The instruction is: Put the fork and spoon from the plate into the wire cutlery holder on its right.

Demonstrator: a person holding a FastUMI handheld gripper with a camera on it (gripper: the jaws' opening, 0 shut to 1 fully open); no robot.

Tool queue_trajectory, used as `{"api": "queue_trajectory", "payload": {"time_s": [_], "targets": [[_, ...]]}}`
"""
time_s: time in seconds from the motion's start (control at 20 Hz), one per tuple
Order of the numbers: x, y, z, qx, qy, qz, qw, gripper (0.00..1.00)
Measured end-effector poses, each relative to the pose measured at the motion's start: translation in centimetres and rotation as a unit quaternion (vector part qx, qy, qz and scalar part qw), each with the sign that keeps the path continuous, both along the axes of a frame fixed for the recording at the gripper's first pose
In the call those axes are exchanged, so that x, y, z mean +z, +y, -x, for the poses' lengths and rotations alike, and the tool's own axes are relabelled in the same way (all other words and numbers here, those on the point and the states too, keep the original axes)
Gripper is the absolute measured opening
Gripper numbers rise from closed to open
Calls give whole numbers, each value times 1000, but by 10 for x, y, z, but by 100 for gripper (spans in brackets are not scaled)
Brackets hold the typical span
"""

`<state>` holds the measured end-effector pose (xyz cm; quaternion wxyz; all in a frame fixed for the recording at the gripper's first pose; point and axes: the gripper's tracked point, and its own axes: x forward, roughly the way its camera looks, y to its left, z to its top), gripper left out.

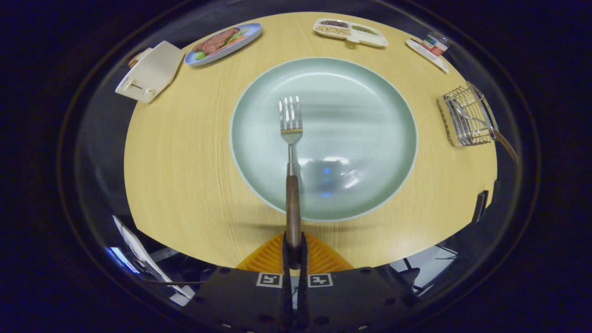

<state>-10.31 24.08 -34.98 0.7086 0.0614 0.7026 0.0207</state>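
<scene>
Over the plate (pixel 370 115), the gripper (pixel 293 245) jaws clench the fork (pixel 291 185), wire cutlery holder (pixel 467 118) well right.

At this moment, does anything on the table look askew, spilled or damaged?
Nothing spilled or damaged. The gripper is shut on the fork by its wooden handle, tines out over the green plate. The wire cutlery holder right of the plate appears tipped, with a wooden handle sticking out of it.

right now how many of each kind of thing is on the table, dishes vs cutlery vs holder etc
plates: 2, the green plate and the blue food plate
divided tray: 1
fork, held in the gripper: 1
wire cutlery holder: 1
white box: 1
total: 6
</scene>
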Motion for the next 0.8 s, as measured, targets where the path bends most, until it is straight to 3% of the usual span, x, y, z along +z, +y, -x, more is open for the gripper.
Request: {"api": "queue_trajectory", "payload": {"time_s": [0.1, 0.35, 0.8], "targets": [[3, 0, 0, -5, 4, -7, 1000, 1], [21, -4, -4, -12, -10, -22, 1000, 0], [75, -32, -7, 10, -38, -49, 998, 0]]}}
